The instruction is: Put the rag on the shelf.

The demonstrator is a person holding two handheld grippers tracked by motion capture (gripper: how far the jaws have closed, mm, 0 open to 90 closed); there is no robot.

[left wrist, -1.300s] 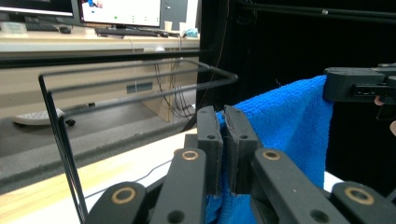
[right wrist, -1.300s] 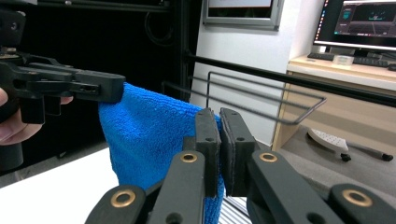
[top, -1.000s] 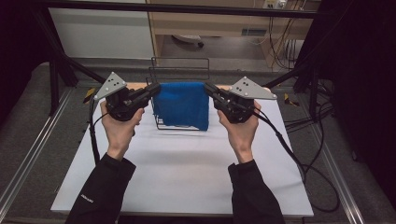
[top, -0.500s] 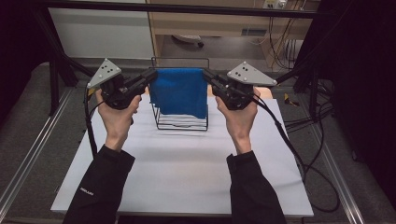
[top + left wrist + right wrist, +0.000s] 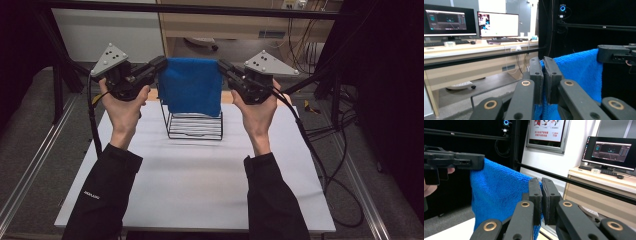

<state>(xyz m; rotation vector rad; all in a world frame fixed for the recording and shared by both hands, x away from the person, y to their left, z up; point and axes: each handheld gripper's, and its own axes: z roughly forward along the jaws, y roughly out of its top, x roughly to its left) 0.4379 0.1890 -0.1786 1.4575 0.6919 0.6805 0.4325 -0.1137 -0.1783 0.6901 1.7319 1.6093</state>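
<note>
While both grippers pinch its top corners, we log one blue terry cloth (image 5: 191,90), hanging spread above black wire rack (image 5: 195,125) at twelve o'clock on white tabletop (image 5: 200,175). Left gripper (image 5: 159,65) fingers, right gripper (image 5: 222,67) fingers: clamped on cloth. Step, we judge: carrying; next, lowering onto rack.

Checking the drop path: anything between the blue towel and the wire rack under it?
Nothing visible. The blue towel hangs stretched between the left claw and right claw, each shut on a top corner, directly above the black wire rack. Its lower edge overlaps the rack's top in the high view.
</note>
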